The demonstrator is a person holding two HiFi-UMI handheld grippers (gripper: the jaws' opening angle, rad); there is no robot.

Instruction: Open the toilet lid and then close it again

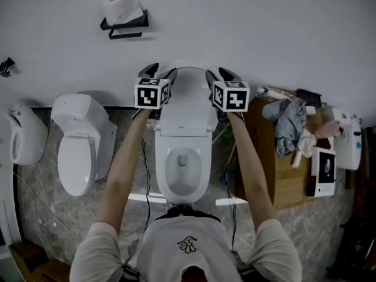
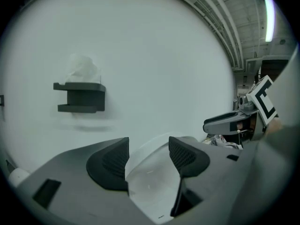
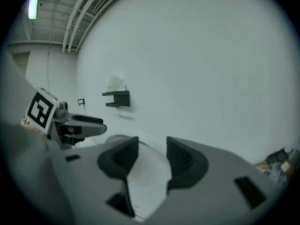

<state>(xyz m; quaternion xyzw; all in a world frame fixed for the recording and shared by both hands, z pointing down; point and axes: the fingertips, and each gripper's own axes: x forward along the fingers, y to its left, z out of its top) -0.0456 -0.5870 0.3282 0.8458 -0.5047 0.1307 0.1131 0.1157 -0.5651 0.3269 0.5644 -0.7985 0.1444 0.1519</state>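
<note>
The white toilet stands against the wall with its bowl uncovered. Its lid is raised, leaning back toward the wall. My left gripper is at the lid's left edge and my right gripper at its right edge. In the left gripper view the lid fills the gap between the two dark pads of the left gripper. The right gripper view shows the same: the lid sits between the pads of the right gripper. Both look shut on it.
A second white toilet stands at the left, with another white fixture beyond it. A black holder with a paper roll hangs on the wall. At the right a cardboard box carries a grey cloth and small items.
</note>
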